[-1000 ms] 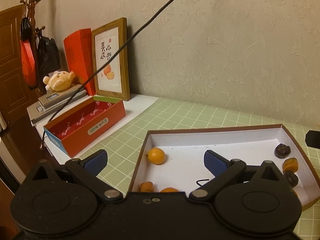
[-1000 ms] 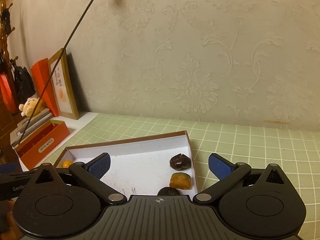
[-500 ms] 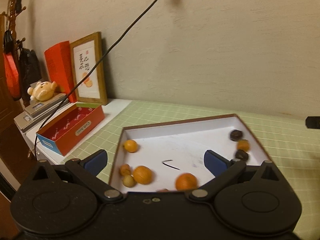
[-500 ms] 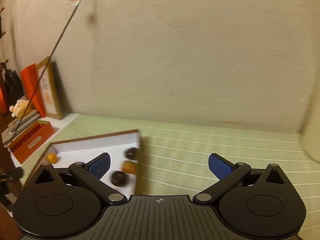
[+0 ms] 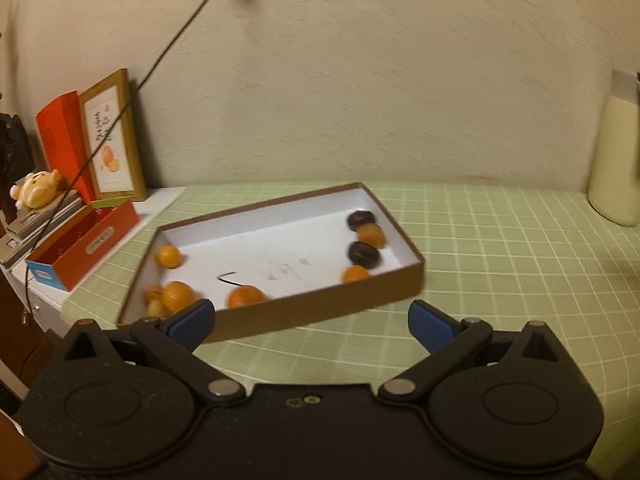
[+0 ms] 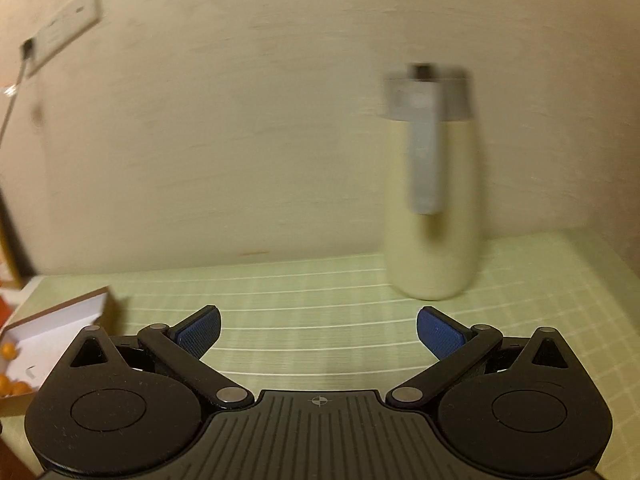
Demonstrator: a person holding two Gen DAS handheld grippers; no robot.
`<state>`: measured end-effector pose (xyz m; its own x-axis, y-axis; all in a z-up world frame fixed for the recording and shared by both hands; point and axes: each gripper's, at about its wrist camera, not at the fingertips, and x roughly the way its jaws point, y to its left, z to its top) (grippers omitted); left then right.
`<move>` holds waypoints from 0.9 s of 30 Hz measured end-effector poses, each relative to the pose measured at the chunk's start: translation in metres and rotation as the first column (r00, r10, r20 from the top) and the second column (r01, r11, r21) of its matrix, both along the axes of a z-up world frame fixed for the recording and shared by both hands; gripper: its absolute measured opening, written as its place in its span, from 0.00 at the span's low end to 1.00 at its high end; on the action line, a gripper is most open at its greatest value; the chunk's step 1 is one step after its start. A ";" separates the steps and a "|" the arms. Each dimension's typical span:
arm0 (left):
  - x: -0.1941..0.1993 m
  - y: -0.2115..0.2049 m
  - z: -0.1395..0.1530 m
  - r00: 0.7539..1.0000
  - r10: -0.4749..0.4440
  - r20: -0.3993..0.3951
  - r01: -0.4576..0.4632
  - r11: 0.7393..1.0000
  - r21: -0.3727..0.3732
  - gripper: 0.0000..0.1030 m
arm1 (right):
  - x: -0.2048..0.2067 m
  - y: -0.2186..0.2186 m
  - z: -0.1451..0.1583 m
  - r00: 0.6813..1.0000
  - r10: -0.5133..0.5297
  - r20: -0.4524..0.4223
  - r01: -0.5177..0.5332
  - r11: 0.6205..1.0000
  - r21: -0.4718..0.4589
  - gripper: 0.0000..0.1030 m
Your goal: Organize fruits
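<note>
Fruits lie in the box; left claw and right claw both gape empty.

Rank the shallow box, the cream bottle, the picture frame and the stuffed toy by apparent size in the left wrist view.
1. Shallow box, the largest by far.
2. Cream bottle and picture frame look about alike; the bottle is cut off by the image edge, so I won't rank them.
3. Stuffed toy, the smallest.
</note>
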<state>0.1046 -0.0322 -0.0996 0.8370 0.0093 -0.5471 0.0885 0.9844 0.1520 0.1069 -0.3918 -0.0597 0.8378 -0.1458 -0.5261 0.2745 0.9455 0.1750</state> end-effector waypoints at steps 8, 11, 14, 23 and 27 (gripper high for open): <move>0.007 -0.019 -0.010 1.000 -0.024 -0.016 0.024 1.000 -0.018 0.94 | -0.018 -0.040 -0.010 0.995 -0.084 -0.048 0.083 0.996 -0.021 1.00; 0.010 -0.025 -0.013 0.999 -0.033 -0.030 0.032 0.999 -0.019 0.94 | -0.022 -0.046 -0.012 0.994 -0.091 -0.058 0.090 0.996 -0.015 1.00; 0.010 -0.031 -0.015 0.999 -0.038 -0.033 0.037 0.999 -0.021 0.94 | -0.025 -0.044 -0.012 0.995 -0.085 -0.057 0.084 0.996 -0.020 1.00; 0.005 -0.033 -0.004 0.997 -0.064 -0.037 0.064 0.998 0.006 0.94 | -0.019 0.000 0.001 0.999 0.022 -0.042 -0.024 0.999 -0.029 1.00; -0.009 -0.027 0.015 0.998 -0.067 -0.023 0.067 0.998 -0.002 0.94 | -0.024 0.036 0.013 0.995 0.081 -0.051 -0.083 0.996 -0.035 1.00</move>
<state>0.0958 -0.0588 -0.0843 0.8232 -0.0470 -0.5658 0.1575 0.9764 0.1481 0.0826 -0.3556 -0.0468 0.8207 -0.0977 -0.5629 0.2029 0.9709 0.1274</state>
